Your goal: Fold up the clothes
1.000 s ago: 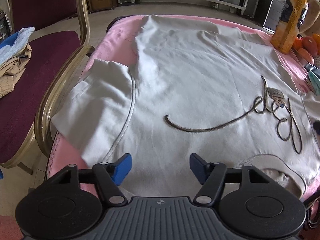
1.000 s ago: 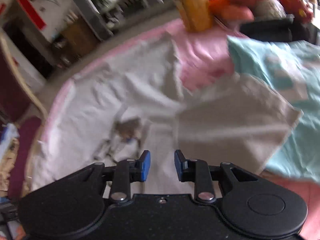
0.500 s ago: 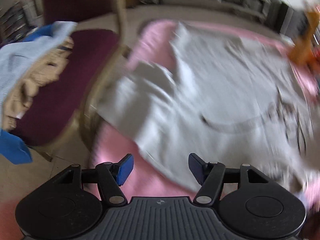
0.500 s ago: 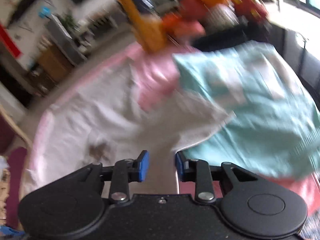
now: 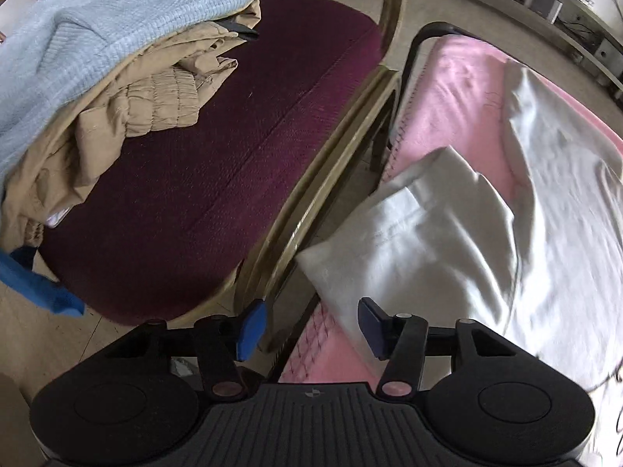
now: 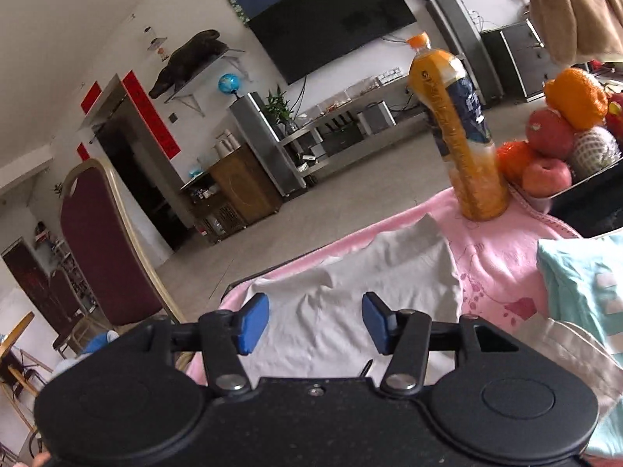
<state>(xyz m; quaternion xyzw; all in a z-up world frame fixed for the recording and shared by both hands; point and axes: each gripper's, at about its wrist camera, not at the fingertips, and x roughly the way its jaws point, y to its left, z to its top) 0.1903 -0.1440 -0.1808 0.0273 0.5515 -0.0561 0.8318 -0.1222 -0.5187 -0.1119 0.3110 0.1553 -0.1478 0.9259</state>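
The left gripper (image 5: 309,325), jaws closing on nothing, hangs just beside the white cotton T-shirt's sleeve (image 5: 412,241) draped off the pink blanket (image 5: 463,105), probably to fold it inward, while the right gripper (image 6: 315,321), jaws opening and empty, hovers above the shirt.

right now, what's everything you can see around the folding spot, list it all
white cotton t-shirt: one, white, spread on the pink cover, sleeve near the chair-side edge
pink fabric table cover: one, pink, under the shirt
maroon padded chair with gold frame: one, beside the table
light blue knit sweater: one, top of the chair pile
tan quilted garment: one, under the sweater
tall orange juice bottle: one, upright at the table's far end
pile of fruit: several, red and orange, beside the bottle
mint green garment: one, right of the shirt
left gripper: black, blue pads, closing, nothing between
right gripper: black, blue pads, opening, nothing between
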